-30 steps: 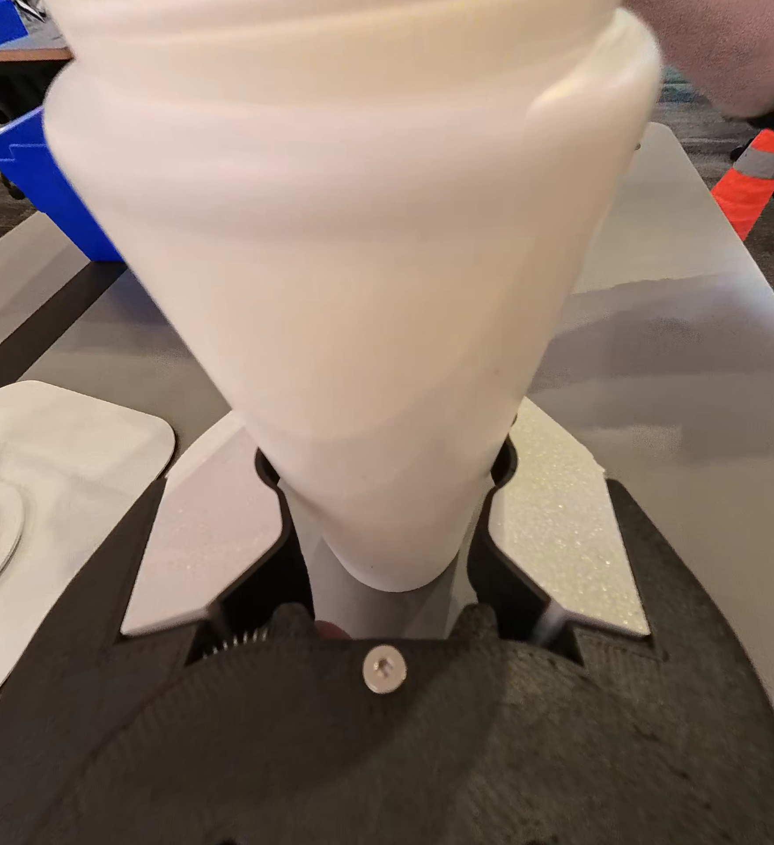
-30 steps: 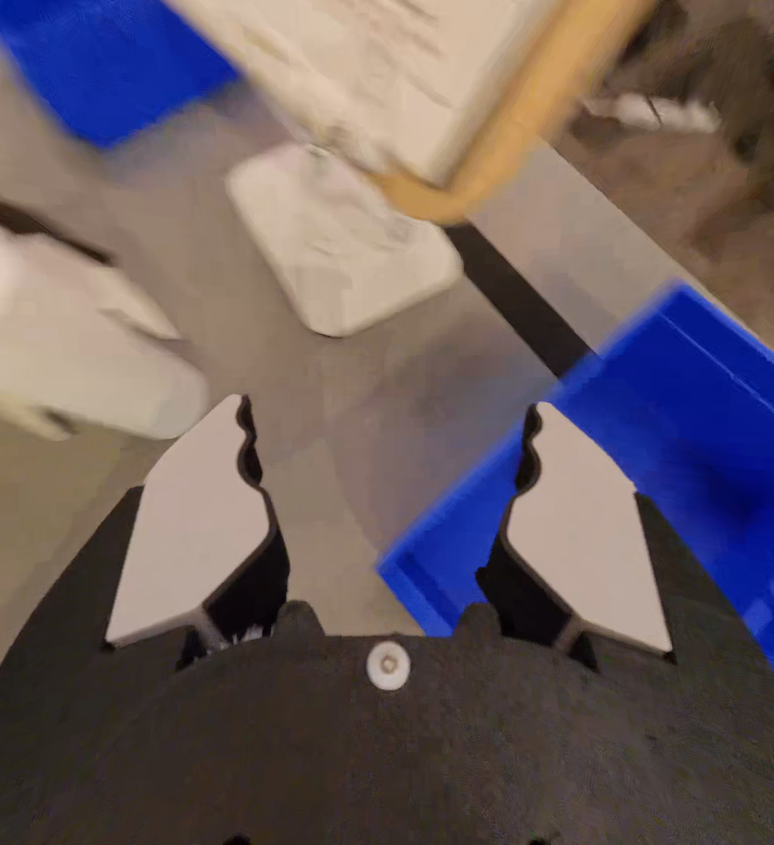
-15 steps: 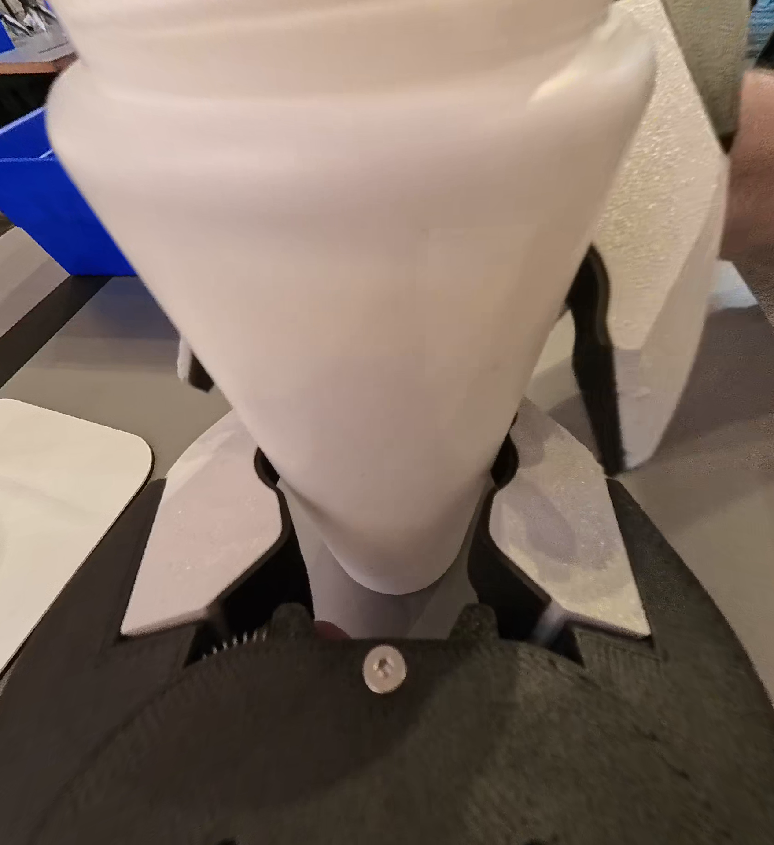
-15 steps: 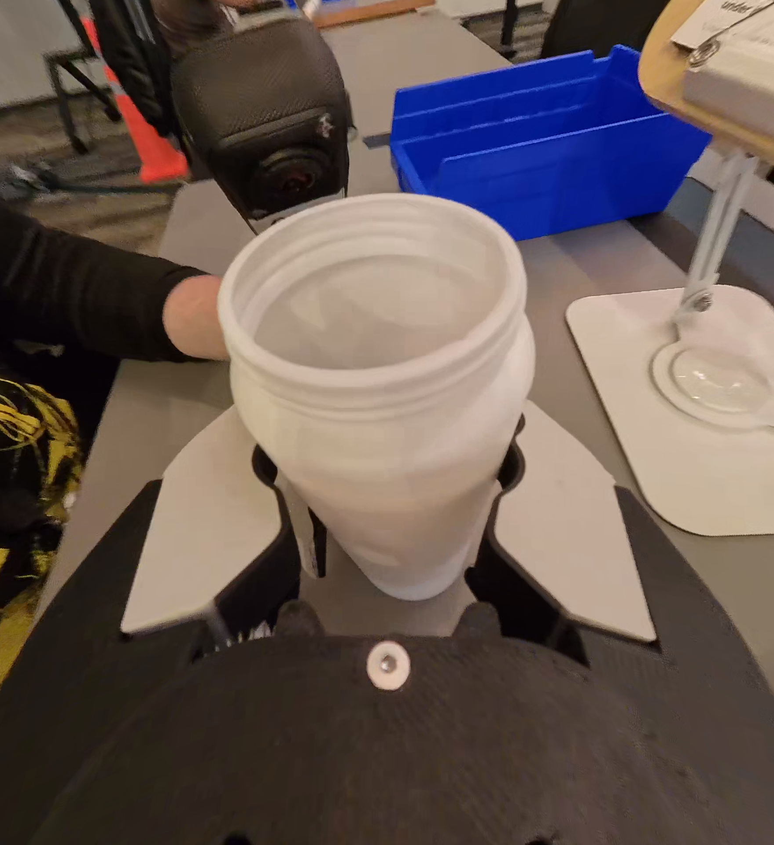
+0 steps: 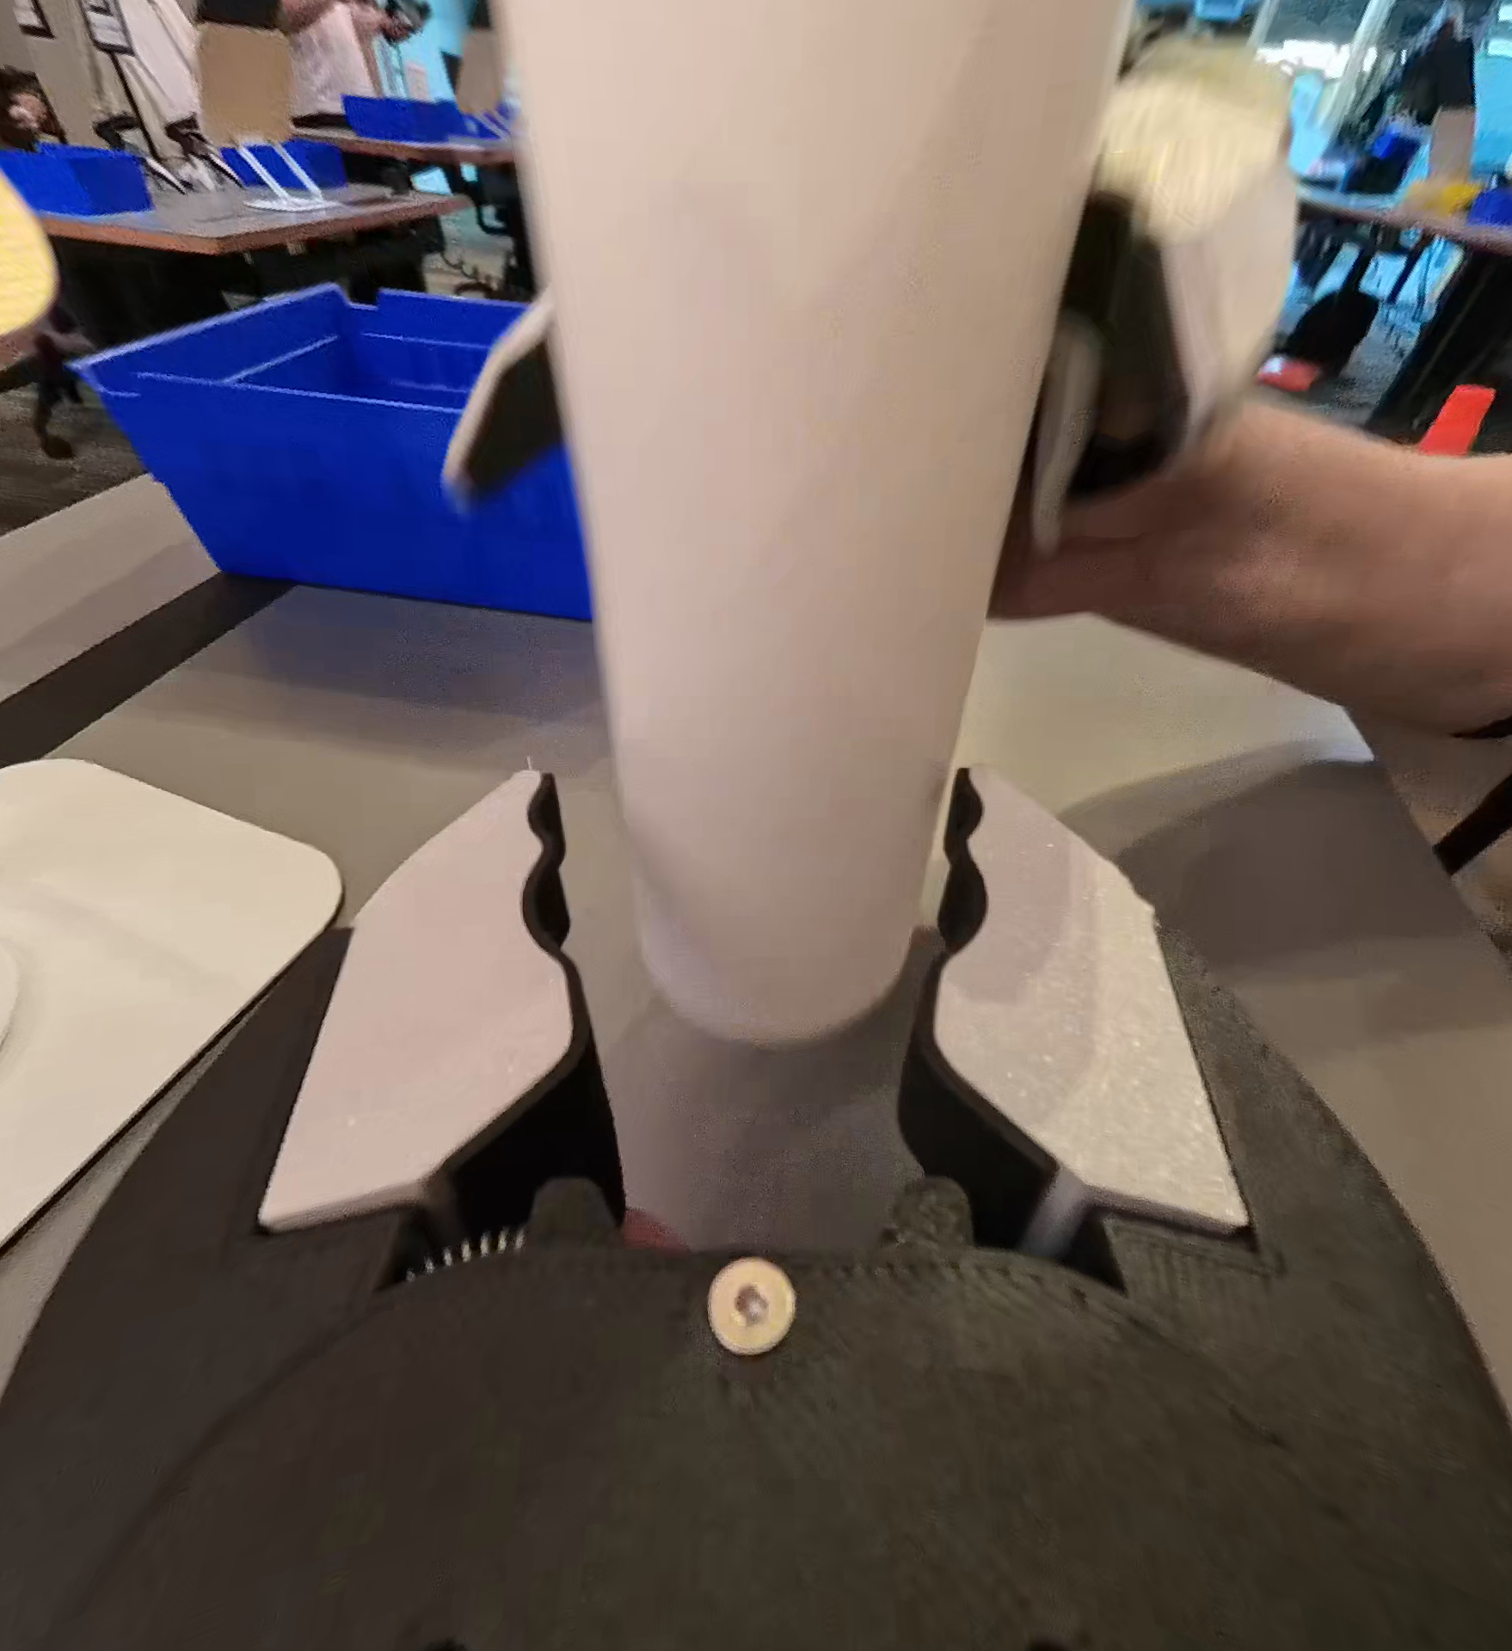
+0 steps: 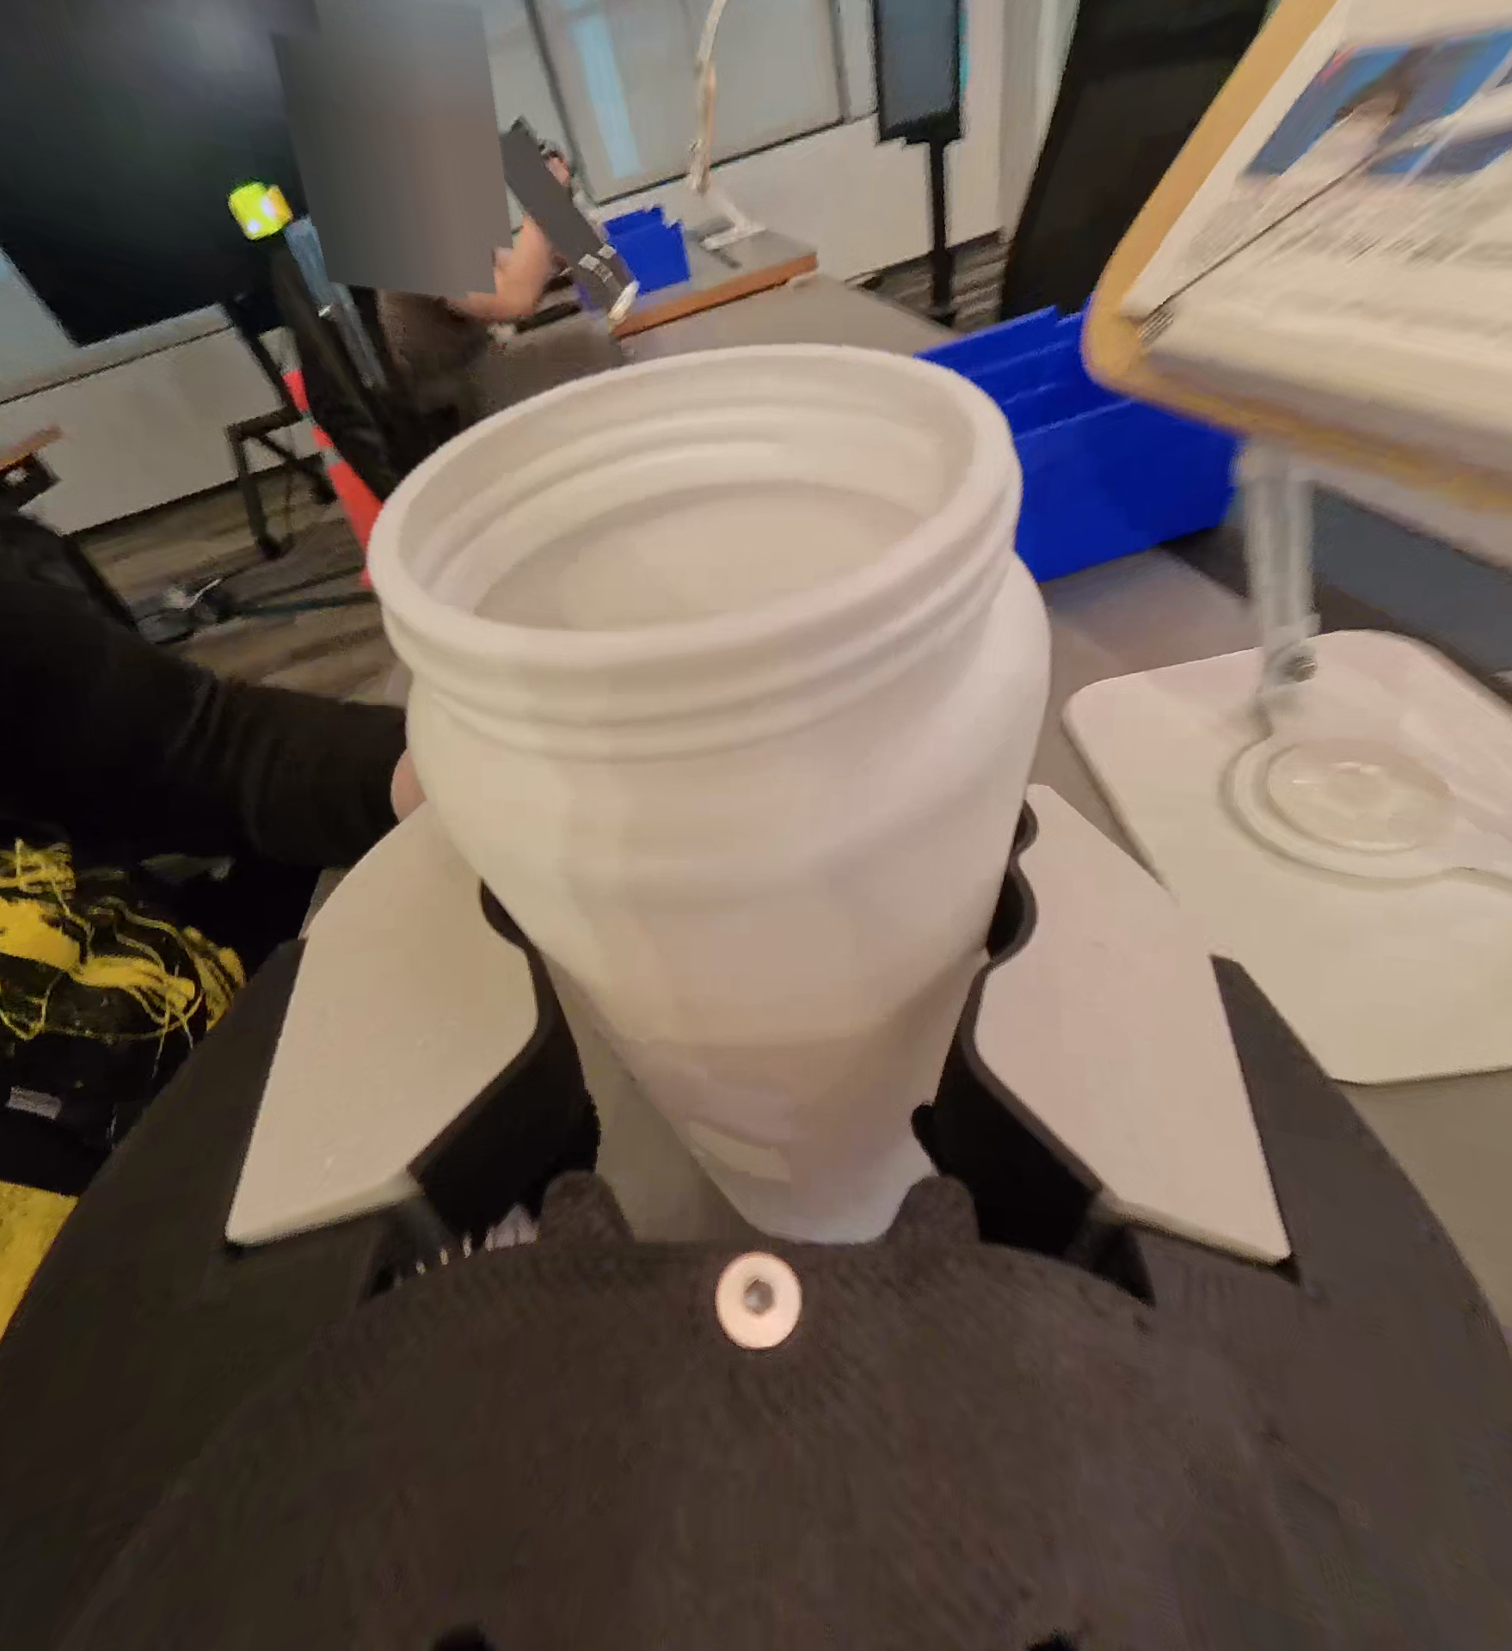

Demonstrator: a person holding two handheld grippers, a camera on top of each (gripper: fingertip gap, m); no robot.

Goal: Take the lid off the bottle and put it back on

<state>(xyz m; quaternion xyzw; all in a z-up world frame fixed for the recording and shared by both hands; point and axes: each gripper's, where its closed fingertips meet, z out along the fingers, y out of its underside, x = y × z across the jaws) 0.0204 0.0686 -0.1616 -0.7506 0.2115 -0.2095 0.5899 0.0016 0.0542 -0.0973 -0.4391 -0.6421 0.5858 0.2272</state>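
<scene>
A white plastic bottle has an open mouth with bare threads and no lid on it; no lid is in view. My right gripper is shut on the bottle's body, with a pad pressed against each side. In the left wrist view the bottle stands between the fingers of my left gripper, which is open. There is a clear gap at the left pad and the right pad lies just beside the bottle. The right gripper's fingers clasp the bottle higher up.
A blue bin sits on the grey table behind the bottle and shows in the right wrist view. A white stand base carries a clipboard. A person's forearm and a black sleeve are close by.
My right gripper swung in from the table and closed around the bottle. My left gripper's pads came off the bottle, which now sits farther out from its base.
</scene>
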